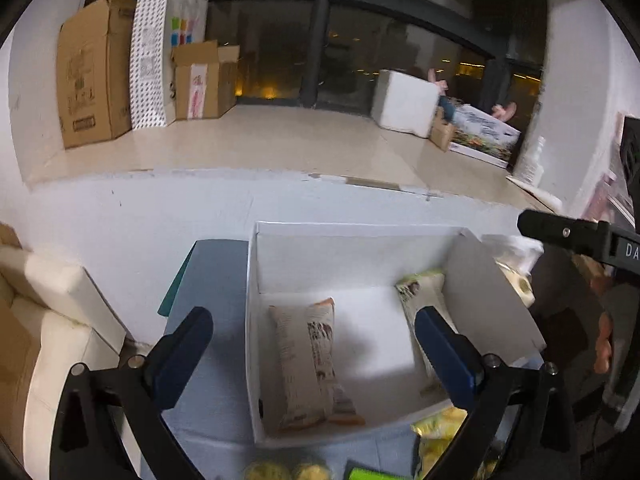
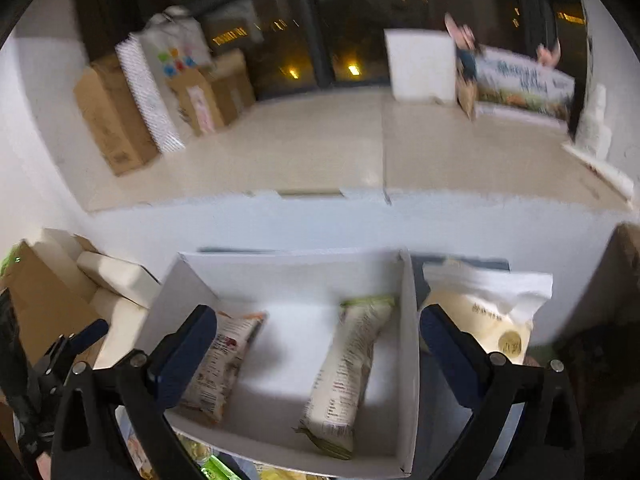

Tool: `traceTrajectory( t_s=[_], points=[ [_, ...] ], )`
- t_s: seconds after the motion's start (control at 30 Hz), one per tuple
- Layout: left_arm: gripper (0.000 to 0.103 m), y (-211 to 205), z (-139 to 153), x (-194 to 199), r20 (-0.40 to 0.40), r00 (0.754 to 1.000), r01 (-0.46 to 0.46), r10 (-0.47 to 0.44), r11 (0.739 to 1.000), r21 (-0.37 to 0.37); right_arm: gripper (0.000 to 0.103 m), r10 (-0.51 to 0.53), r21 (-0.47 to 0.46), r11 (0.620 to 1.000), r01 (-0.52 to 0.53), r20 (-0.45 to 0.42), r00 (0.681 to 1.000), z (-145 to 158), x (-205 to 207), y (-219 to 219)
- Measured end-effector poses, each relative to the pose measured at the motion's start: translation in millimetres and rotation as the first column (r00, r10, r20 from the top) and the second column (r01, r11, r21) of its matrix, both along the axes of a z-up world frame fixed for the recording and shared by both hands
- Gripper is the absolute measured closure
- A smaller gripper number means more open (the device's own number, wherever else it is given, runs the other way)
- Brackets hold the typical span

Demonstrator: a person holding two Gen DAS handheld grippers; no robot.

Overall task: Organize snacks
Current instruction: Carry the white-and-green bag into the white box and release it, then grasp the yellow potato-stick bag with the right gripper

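Snacks: two packets lie in the white box [image 1: 352, 256], apart from each other.
Orange-edged packet [image 1: 308, 364]: flat on the box floor, toward its left side.
Green-edged packet [image 2: 348, 368]: lies lengthwise near the box's right wall.
White bag [image 2: 484, 316]: outside the box, just beyond its right wall.
Yellow packets [image 1: 440, 432]: on the table in front of the box.
Left gripper [image 1: 314, 344]: spread wide above the box, grasping nothing.
Right gripper [image 2: 318, 340]: spread wide over the box, grasping nothing.
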State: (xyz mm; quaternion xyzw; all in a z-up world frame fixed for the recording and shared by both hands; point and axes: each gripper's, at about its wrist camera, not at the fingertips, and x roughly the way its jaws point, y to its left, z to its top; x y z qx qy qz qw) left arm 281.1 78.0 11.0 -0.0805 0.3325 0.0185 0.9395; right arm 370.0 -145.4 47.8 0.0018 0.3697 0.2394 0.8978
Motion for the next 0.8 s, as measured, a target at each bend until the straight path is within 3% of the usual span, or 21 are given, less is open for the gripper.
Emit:
traceTrajectory(
  t_s=[0.07, 0.23, 0.47, 0.67, 0.8],
  points=[
    [0.0, -3, 4, -18, 0.006, 1.0, 0.028, -0.028, 1.0, 0.005, 0.0, 0.02, -0.011, 1.0, -0.02, 0.042, 0.999, 6, -27, -5],
    [0.0, -19, 2, -84, 0.024, 0.996, 0.083, -0.086, 0.991, 0.1, 0.0, 0.047, 0.075, 0.996, -0.051, 0.046, 0.998, 0, -91, -25],
    [0.0, -21, -10, -179, 0.041, 0.992, 0.122, -0.123, 0.992, 0.04, 0.0, 0.05, 0.088, 0.995, -0.051, 0.018, 0.999, -45, -190, -60],
    [0.0, -35, -21, -226, 0.044, 0.992, 0.117, -0.118, 0.993, 0.024, 0.0, 0.021, 0.037, 0.999, -0.021, -0.017, 1.0, -82, -236, -68],
    [0.0, -40, -23, -243, 0.04, 0.993, 0.108, -0.107, 0.994, -0.018, 0.0, 0.018, 0.014, 1.0, -0.018, -0.035, 0.999, -92, -238, -64]
  ],
)
